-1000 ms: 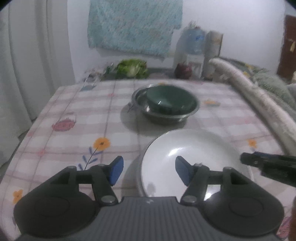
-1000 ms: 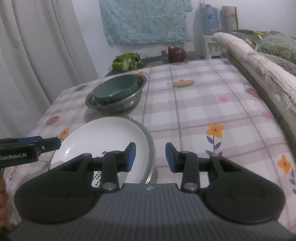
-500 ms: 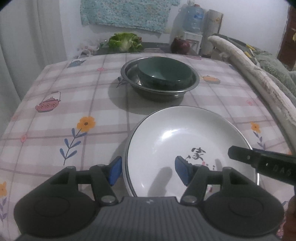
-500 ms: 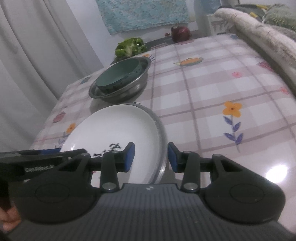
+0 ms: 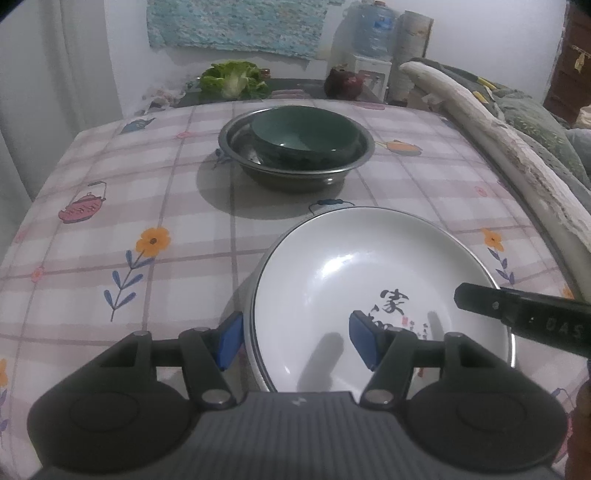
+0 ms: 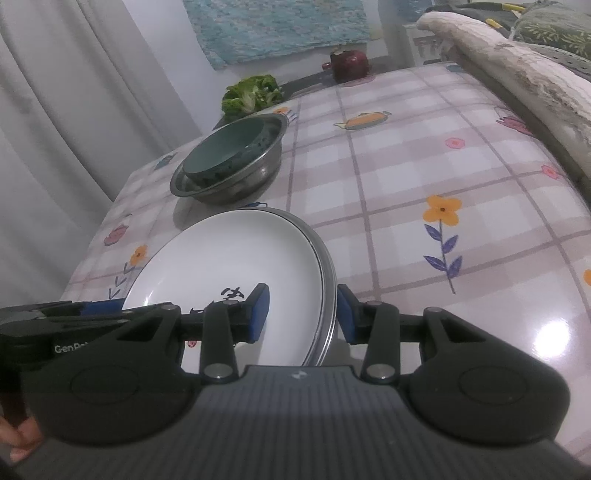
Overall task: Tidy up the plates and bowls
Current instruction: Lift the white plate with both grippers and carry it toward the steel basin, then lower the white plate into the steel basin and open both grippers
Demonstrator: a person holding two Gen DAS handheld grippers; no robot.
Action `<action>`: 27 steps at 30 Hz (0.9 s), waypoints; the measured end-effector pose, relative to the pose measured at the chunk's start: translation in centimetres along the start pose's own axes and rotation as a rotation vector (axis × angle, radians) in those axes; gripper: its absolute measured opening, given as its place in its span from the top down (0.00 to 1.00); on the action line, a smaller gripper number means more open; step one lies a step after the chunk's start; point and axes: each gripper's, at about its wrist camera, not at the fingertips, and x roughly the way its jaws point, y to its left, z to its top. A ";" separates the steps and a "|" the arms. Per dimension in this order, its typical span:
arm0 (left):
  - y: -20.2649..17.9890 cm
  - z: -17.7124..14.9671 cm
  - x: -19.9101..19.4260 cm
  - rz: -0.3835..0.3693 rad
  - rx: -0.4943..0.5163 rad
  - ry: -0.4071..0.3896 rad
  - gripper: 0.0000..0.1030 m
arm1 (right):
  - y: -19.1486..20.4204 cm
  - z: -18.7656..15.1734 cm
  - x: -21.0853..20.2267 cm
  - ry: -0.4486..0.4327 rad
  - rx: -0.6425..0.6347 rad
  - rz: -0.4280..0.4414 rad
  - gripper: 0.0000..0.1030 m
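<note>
White plate [image 5: 369,280], lying flat, stacked

My left gripper [image 5: 295,341] is matte black plastic with a ribbed grey body, round discs either side of it, silver screws at the finger pivots and blue pads [image 5: 364,343]. My right gripper [image 6: 302,314] matches it; white "GenRo" lettering marks the left one's side.

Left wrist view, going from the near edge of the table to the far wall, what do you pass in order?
Left gripper → white plate → green bowl sitting inside the steel basin → leafy greens → blue cloth on the wall.
</note>
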 end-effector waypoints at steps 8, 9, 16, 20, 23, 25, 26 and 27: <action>-0.3 -0.2 -0.2 0.000 0.006 0.002 0.39 | -0.2 -0.3 -0.3 -0.004 -0.001 -0.012 0.60; -0.3 -0.2 -0.2 -0.001 0.005 0.002 0.39 | -0.1 -0.3 -0.3 -0.005 0.000 -0.013 0.60; -0.3 -0.2 -0.2 0.000 0.004 0.003 0.39 | 0.0 -0.3 -0.4 -0.005 0.003 -0.010 0.55; -0.3 -0.2 -0.4 0.003 0.005 -0.001 0.38 | 0.1 -0.4 -0.6 -0.009 -0.004 -0.021 0.40; -0.4 -0.2 -0.8 0.015 0.013 -0.010 0.37 | 0.0 -0.5 -0.9 -0.017 0.001 -0.028 0.27; -0.4 -0.3 -1.0 0.021 0.014 -0.013 0.36 | -0.1 -0.6 -1.3 -0.026 -0.001 -0.035 0.23; -0.4 -0.3 -1.1 0.024 0.012 -0.013 0.35 | -0.1 -0.6 -1.4 -0.028 -0.002 -0.039 0.20; -0.3 -0.3 -1.2 0.026 0.009 -0.013 0.35 | -0.1 -0.6 -1.6 -0.031 -0.004 -0.045 0.18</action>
